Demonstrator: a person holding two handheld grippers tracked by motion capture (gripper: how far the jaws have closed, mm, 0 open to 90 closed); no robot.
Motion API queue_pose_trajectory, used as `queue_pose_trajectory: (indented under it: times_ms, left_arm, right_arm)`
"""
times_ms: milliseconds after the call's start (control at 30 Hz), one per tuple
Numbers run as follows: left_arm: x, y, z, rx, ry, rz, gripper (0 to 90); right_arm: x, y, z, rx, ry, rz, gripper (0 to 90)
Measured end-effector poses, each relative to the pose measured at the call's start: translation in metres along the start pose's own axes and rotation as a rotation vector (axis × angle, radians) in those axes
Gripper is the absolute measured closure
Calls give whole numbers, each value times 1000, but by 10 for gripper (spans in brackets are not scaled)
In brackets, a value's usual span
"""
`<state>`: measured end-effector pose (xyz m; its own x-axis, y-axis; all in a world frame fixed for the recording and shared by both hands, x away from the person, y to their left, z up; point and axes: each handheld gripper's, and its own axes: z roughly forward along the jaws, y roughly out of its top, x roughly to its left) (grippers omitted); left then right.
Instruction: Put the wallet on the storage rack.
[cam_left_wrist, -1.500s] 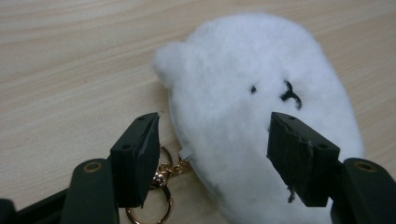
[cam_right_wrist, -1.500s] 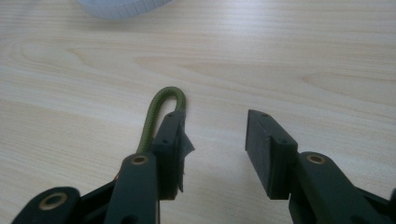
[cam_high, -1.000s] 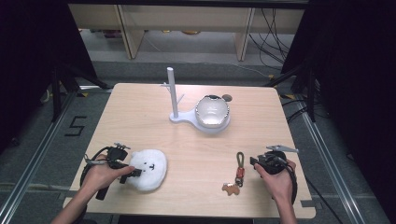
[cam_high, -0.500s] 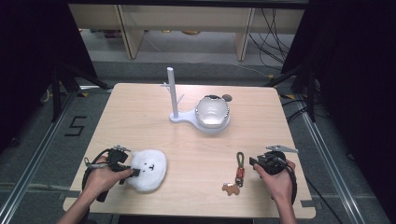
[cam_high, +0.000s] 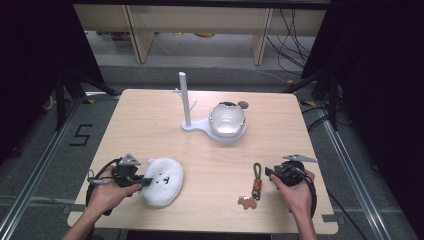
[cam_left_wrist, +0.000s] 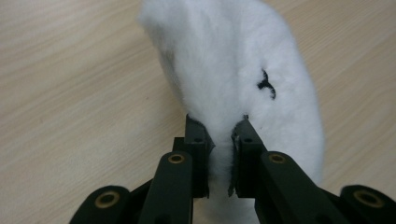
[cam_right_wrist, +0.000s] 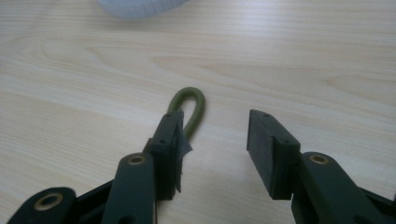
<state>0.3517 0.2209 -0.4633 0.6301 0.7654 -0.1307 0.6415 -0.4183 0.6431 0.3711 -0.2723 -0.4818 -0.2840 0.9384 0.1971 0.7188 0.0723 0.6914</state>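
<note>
A white fluffy plush (cam_high: 161, 181) with a small stitched face lies near the table's front left. My left gripper (cam_high: 145, 182) is shut on its near edge; in the left gripper view the white plush (cam_left_wrist: 243, 79) bulges out from between the two jaws of the left gripper (cam_left_wrist: 223, 140). At the front right lies a keychain (cam_high: 256, 183) with an olive cord loop, a red clip and a small brown animal charm. My right gripper (cam_high: 269, 172) stands open just right of it. In the right gripper view the cord loop (cam_right_wrist: 190, 109) lies by the left jaw of the right gripper (cam_right_wrist: 215, 149).
A white stand with an upright peg (cam_high: 185, 100) and a round silvery bowl-shaped part (cam_high: 227, 120) sits at the middle back of the wooden table (cam_high: 150, 120). A small dark disc (cam_high: 243, 104) lies behind it.
My left gripper has shifted slightly toward the plush and closed on its edge. The right hand and the keychain have stayed put.
</note>
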Motion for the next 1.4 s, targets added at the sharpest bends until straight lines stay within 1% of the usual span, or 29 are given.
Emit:
queue_pose_trajectory:
  times_ms: [33, 100, 133, 167, 267, 300, 333, 367, 433, 567, 633, 667, 700, 733, 767, 867, 900, 933, 1000, 1033, 1100, 1133, 1167, 1200, 1233, 1267, 1300, 1367, 1400]
  left_arm:
    - [0, 0, 0, 0, 0, 0, 796]
    - [-4, 1, -2, -37, -5, 30, 796]
    - [-6, 2, -3, -57, -3, 44, 796]
    - [-9, 4, -6, -74, -3, 79, 797]
    - [-12, 6, -6, -117, -5, 86, 798]
    - [-12, 8, -7, -116, -6, 105, 798]
    - [-13, 10, -7, -131, -10, 105, 798]
    - [-16, 14, -7, -145, -6, 134, 798]
    - [-17, 16, -7, -155, -9, 142, 798]
    - [-25, 31, -4, -192, -15, 203, 797]
    - [-27, 34, -3, -199, -23, 211, 797]
    - [-32, 40, 0, -216, -27, 223, 797]
    - [-32, 40, 0, -216, -27, 223, 796]
    - [-36, 47, 3, -219, -42, 240, 796]
    - [-36, 47, 3, -219, -42, 240, 796]
    - [-45, 57, 8, -243, -58, 260, 796]
    - [-46, 60, 9, -237, -62, 284, 796]
    - [-49, 63, 11, -249, -69, 281, 795]
    - [-52, 69, 13, -250, -77, 307, 796]
    - [-53, 71, 13, -254, -74, 311, 796]
    - [-56, 74, 14, -260, -77, 326, 795]
    - [-56, 75, 14, -255, -77, 330, 795]
    - [-57, 76, 15, -268, -83, 331, 795]
    - [-58, 77, 16, -261, -87, 340, 795]
    - [-59, 77, 17, -266, -87, 342, 795]
    - [-60, 77, 17, -261, -93, 342, 795]
    - [-61, 77, 18, -271, -100, 328, 794]
    - [-62, 77, 19, -279, -105, 329, 794]
    - [-62, 77, 19, -279, -104, 331, 794]
  right_arm:
    - [0, 0, 0, 0, 0, 0, 571]
    - [4, 2, 0, -9, 11, -14, 571]
    - [4, 2, 1, -19, 32, -17, 569]
    - [10, 5, 0, -20, 38, -19, 567]
    - [16, 8, 0, -24, 56, -23, 566]
    - [18, 10, 1, -34, 73, -35, 564]
    - [21, 12, 0, -28, 79, -36, 563]
    - [27, 16, 0, -37, 108, -50, 560]
    - [30, 18, 1, -39, 109, -64, 558]
    - [48, 29, 1, -56, 179, -90, 545]
    - [52, 31, 3, -63, 185, -98, 542]
    - [60, 35, 4, -70, 228, -107, 533]
    - [60, 35, 4, -70, 228, -107, 533]
    - [70, 39, 6, -82, 276, -116, 525]
    - [70, 39, 6, -82, 276, -116, 525]
    - [84, 45, 10, -100, 351, -134, 505]
    - [91, 48, 10, -106, 378, -137, 497]
    - [94, 50, 12, -124, 391, -162, 488]
    - [101, 54, 13, -122, 416, -172, 481]
    - [106, 57, 14, -147, 440, -184, 481]
    - [111, 60, 16, -158, 461, -193, 470]
    - [112, 62, 17, -166, 460, -213, 462]
    - [115, 63, 16, -153, 477, -179, 453]
    - [115, 64, 19, -179, 482, -214, 444]
    - [116, 66, 19, -170, 486, -203, 437]
    - [116, 67, 20, -179, 473, -223, 430]
    - [117, 68, 21, -173, 493, -208, 424]
    - [117, 70, 25, -173, 510, -225, 419]
    - [117, 70, 26, -170, 511, -218, 418]
